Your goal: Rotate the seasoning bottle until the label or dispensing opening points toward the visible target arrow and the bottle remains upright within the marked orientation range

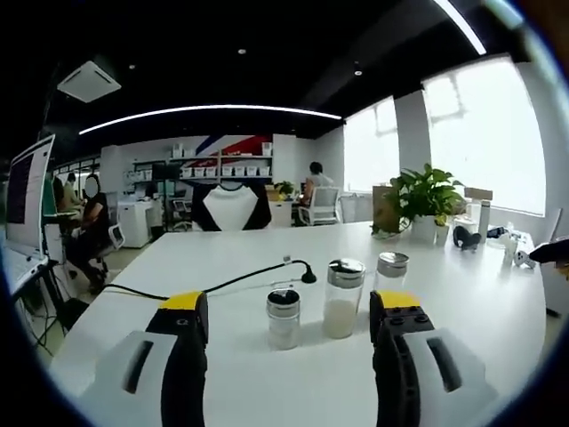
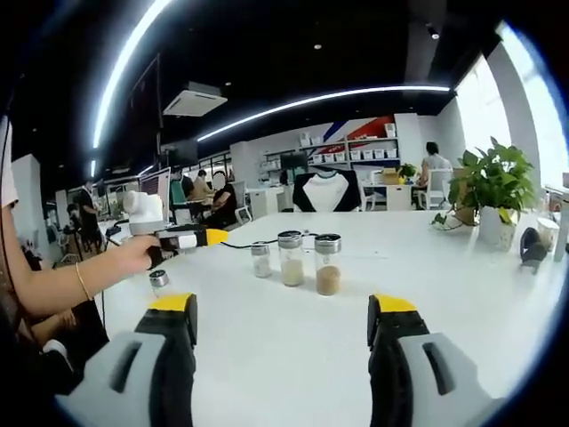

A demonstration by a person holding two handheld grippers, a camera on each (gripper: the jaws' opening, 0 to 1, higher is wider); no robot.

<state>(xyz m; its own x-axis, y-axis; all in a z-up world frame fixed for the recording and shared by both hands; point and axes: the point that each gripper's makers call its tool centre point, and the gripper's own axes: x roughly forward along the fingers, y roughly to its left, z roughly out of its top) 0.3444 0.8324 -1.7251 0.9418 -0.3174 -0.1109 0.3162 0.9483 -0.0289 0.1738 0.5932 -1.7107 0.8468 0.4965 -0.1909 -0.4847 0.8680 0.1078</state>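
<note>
Three seasoning bottles stand upright in a row on the white table [image 1: 462, 311]. In the left gripper view the small dark-lidded bottle [image 1: 284, 318] is nearest, then a taller bottle of white powder [image 1: 342, 298] and a third bottle [image 1: 391, 267] behind. My left gripper [image 1: 289, 302] is open, its jaws either side of the row and short of it. The right gripper view has the small bottle [image 2: 260, 260], the pale-powder bottle [image 2: 291, 258] and a brown-powder bottle [image 2: 327, 265] further off. My right gripper [image 2: 283, 307] is open and holds nothing. A hand holds the left gripper [image 2: 182, 238] left of the row.
A small silver-lidded jar [image 2: 159, 281] sits under the hand. A black cable [image 1: 222, 285] runs across the table behind the bottles. A potted plant [image 1: 427, 200] and small items stand at the far right edge. A monitor [image 1: 27, 196] is at the left.
</note>
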